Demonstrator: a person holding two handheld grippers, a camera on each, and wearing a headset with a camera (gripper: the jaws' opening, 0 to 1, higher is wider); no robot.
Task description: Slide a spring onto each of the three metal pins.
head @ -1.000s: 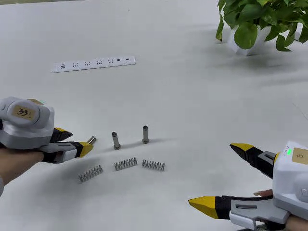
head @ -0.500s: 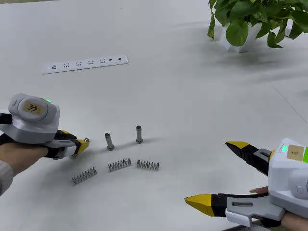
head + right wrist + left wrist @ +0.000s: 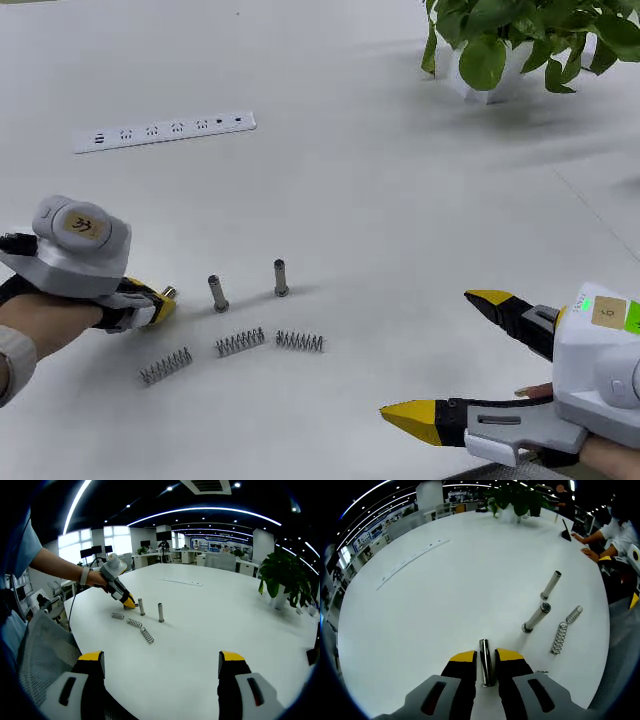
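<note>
Nearest me, my right gripper [image 3: 430, 352] hovers low over the white worktop [image 3: 400, 200], fingers spread wide. Just beyond it, three small coiled steel springs [image 3: 239, 342] lie in a row. My left gripper [image 3: 158, 303] has its fingers closed on one short grey metal pin [image 3: 483, 660]. Two matching pins [image 3: 216, 293] stand upright beside it. Farther off are a white power strip [image 3: 165, 131] and a green potted plant [image 3: 500, 40].

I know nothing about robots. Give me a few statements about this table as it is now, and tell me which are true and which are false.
1. The left gripper is shut on a metal pin. True.
2. The springs already sit on pins. False: all three lie loose on the table.
3. The right gripper is open and empty. True.
4. The potted plant stands between the grippers. False: it stands far back on the right.
5. Two pins stand upright. True.
</note>
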